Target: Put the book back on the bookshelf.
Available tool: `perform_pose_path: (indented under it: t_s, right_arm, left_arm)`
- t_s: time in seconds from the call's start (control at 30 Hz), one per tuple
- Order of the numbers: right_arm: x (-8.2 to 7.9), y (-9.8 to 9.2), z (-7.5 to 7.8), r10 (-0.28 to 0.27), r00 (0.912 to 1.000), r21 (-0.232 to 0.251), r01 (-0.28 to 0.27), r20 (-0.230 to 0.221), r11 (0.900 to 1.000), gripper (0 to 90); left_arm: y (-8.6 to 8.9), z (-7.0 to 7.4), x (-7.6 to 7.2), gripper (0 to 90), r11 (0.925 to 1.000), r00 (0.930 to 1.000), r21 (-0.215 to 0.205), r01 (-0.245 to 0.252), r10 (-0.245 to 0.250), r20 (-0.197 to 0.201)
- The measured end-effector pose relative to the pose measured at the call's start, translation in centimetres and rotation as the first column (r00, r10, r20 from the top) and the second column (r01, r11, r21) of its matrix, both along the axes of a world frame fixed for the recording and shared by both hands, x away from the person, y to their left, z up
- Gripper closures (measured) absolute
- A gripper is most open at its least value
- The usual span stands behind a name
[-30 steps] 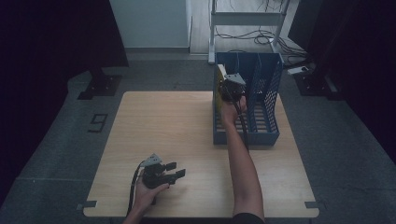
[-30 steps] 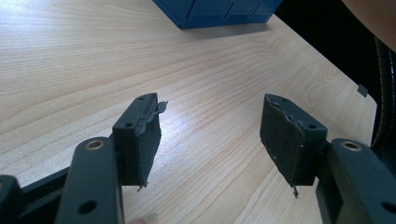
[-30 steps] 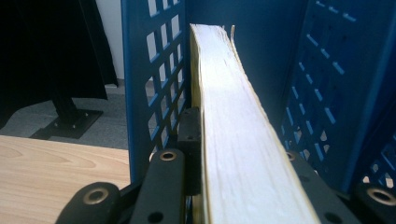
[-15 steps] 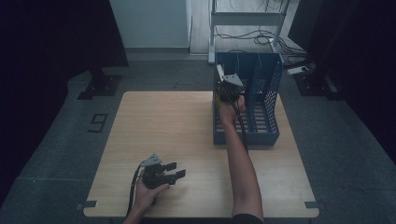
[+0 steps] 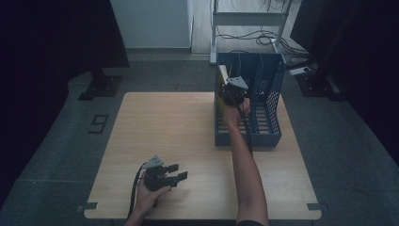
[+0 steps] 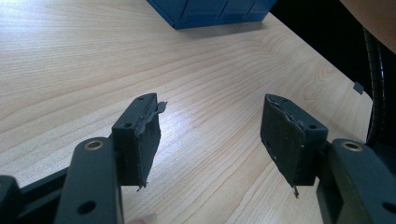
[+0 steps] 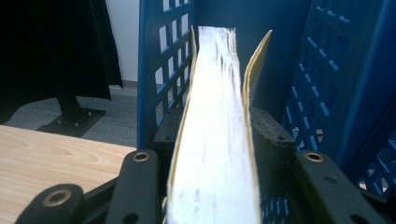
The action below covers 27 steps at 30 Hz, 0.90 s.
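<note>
- Book [image 7: 215,140]: yellow-covered, page edge toward your right gripper [image 5: 233,89], standing in the leftmost slot of the blue rack [image 5: 270,94] at the far right of the table [image 5: 164,122].
- Right fingers [image 7: 273,135]: either side of the book, and they have just been opening. The right gripper view does not settle whether the pads are pressing the covers; treat the hold as loosening.
- Risk, lean: let go now and the book may tip against the slot wall or a divider, since both covers flare away from the pages at the top.
- Risk, snag: draw the gripper back at an angle and a finger could catch a flared cover and drag the book out with it.
- Risk, rack shift: your forearm crosses the rack's near edge; a knock there could slide the rack.
- Left gripper [image 5: 173,175]: resting on the near table, well apart from the rack, fingers [image 6: 140,135] spread with nothing between them. Little hazard here beyond its trailing cable.
</note>
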State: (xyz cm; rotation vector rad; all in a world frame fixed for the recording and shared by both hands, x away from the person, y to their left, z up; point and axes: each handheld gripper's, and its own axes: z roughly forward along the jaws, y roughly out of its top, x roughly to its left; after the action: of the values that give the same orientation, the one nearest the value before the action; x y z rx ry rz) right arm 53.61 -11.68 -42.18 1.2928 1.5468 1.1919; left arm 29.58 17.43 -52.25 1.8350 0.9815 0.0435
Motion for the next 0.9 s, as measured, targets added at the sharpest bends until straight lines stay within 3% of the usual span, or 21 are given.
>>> perform_pose_path:
  t_s: [0.53,0.9]
  right_arm:
    - [-1.1,-0.4,-0.1,-0.004,0.9998,-0.003,0.004,0.019,1.0,52.8]
    - [-2.4,-1.1,-0.5,0.0,1.0,0.01,0.0,0.005,1.0,45.4]
  left_arm:
    - [-0.3,0.0,-0.1,37.6,1.0,1.0,0.005,0.007,-0.007,0.002]
    - [-0.6,0.0,-0.2,37.6,0.9998,0.9999,0.013,0.012,-0.012,0.003]
